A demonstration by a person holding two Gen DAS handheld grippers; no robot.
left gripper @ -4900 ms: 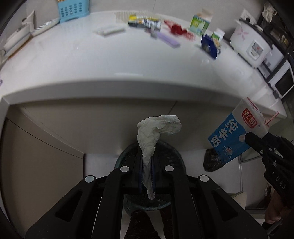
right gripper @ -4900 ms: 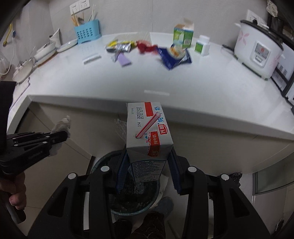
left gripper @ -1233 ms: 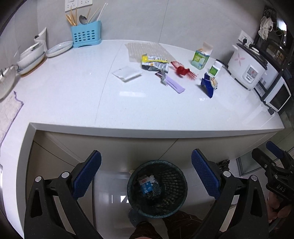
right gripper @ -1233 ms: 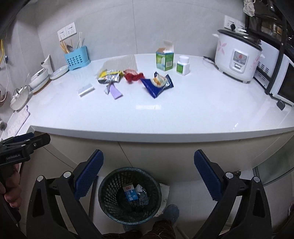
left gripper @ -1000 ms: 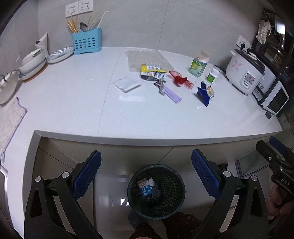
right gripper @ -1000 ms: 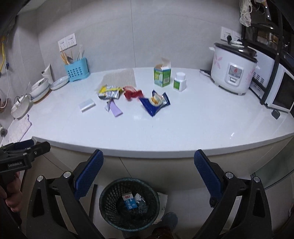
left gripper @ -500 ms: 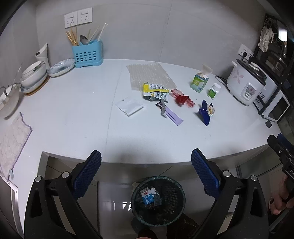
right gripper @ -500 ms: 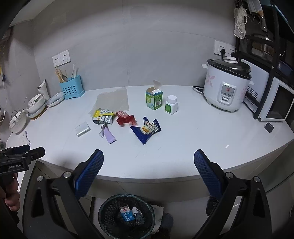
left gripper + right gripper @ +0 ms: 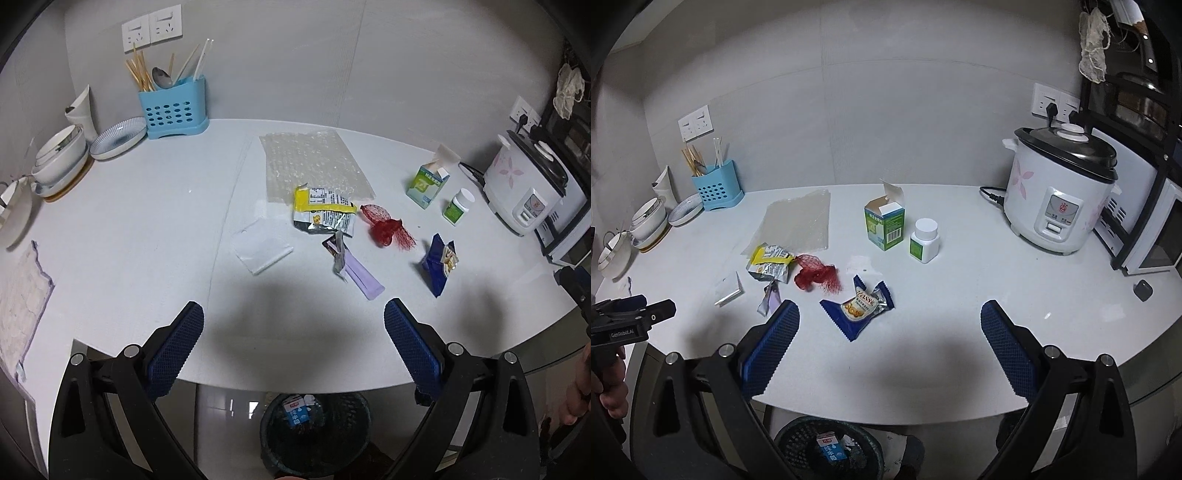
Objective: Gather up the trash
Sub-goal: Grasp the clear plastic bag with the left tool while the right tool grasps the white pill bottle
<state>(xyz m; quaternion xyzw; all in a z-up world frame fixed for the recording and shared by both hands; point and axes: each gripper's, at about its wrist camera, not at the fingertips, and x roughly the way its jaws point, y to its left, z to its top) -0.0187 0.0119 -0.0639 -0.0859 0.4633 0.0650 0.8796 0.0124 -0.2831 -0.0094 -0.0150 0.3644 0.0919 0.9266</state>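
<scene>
My left gripper [image 9: 293, 341] is open and empty above the near edge of the white counter [image 9: 147, 221]. My right gripper [image 9: 890, 345] is open and empty too, just short of a blue snack wrapper [image 9: 857, 309]. On the counter lie a yellow packet [image 9: 325, 211], red netting [image 9: 386, 228], a purple wrapper [image 9: 358, 275], a small clear bag [image 9: 262, 249], a sheet of bubble wrap [image 9: 314, 166] and an opened green box [image 9: 885, 223]. Below the counter edge a dark mesh bin [image 9: 316, 428] holds a milk carton [image 9: 295, 413].
A white pill bottle [image 9: 924, 240] stands beside the green box. A rice cooker [image 9: 1062, 203] and a microwave [image 9: 1156, 236] fill the right end. A blue utensil holder [image 9: 171, 107], stacked bowls [image 9: 61, 157] and a cloth [image 9: 22, 295] sit at the left.
Both grippers let go of the crumpled tissue and the milk carton over the bin, opened, then rose from bin height to above the counter's front edge.
</scene>
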